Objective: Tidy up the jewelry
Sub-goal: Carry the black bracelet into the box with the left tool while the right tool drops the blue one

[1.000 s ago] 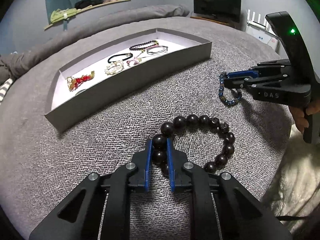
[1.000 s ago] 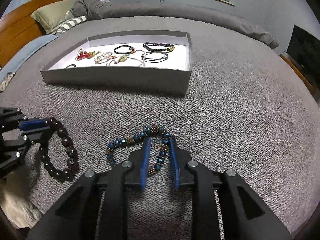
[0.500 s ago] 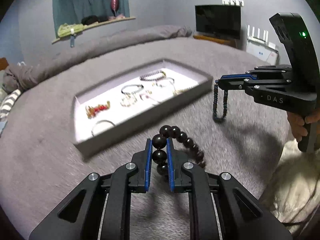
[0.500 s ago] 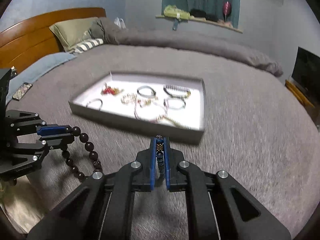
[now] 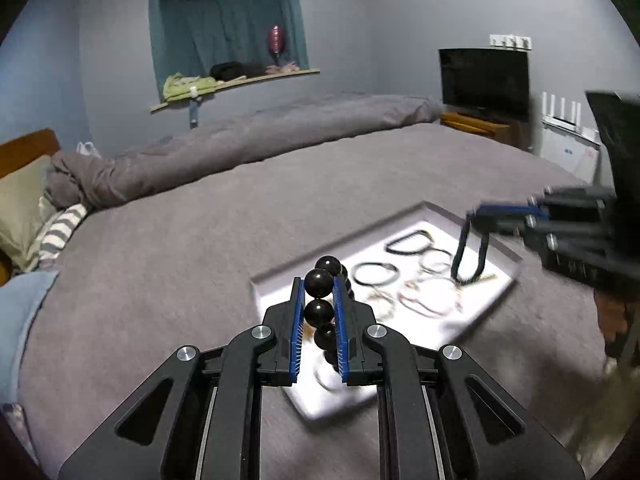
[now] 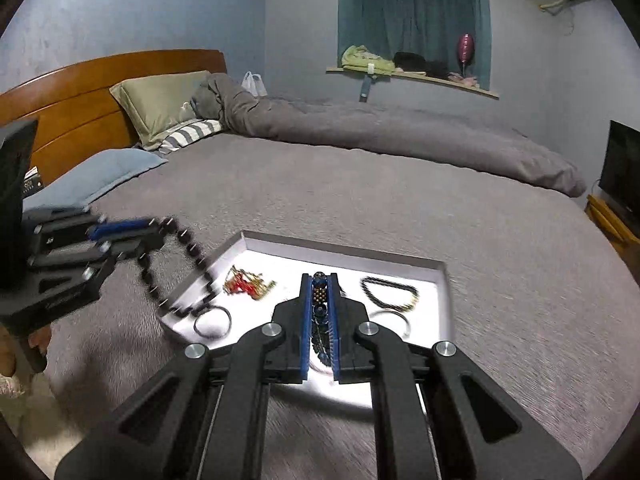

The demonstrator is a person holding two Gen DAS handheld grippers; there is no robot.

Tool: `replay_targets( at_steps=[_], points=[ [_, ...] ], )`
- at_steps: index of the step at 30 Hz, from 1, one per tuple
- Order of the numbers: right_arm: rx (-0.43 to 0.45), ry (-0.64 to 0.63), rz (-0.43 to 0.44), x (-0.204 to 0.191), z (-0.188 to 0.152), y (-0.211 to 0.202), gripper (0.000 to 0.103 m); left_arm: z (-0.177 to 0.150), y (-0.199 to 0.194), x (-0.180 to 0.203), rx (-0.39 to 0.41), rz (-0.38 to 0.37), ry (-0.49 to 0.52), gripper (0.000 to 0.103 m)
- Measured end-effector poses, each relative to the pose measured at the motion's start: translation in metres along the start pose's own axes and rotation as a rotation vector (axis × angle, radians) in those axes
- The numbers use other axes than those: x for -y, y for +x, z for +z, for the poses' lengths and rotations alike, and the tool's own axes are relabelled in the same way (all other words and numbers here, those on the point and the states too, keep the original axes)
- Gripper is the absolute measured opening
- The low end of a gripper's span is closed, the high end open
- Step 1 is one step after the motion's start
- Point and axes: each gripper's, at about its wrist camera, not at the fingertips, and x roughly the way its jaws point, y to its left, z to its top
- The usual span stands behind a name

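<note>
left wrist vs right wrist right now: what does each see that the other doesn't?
Only left wrist: the router on the right and the right gripper side-on, blue bead bracelet dangling over the tray.
Only right wrist: the wooden headboard in full and the left gripper side-on, dark bead bracelet hanging.
Both: tray, grey bedspread, window shelf, TV.

Big shiny black beads, small blue and gold beads, white tray with grey sides, red and gold charm, grey bed cover, striped grey and white pillow, blue gripper pads
</note>
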Motion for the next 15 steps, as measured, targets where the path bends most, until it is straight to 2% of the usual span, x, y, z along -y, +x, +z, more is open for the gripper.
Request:
replay_targets(
  at_steps=[6,9,12,15],
  points=[
    [-0.046,0.0,0.109,-0.022,-0.005,0.04,0.007,0.021,0.048,-0.013,-0.049,-0.04,-0.005,0.015],
    [-0.066,-0.003,0.153,-0.028,-0.012,0.051,0.007,0.032,0.074,-0.016,-0.069,-0.083,-0.02,0.015],
    [-0.116,-0.005,0.136,-0.026,-0.021,0.065,0.007,0.036,0.097,-0.017,-0.1,-0.109,-0.028,0.015],
    [-0.16,-0.018,0.089,-0.022,-0.026,0.075,0.007,0.032,0.121,-0.012,-0.159,-0.093,-0.014,0.015]
  ],
)
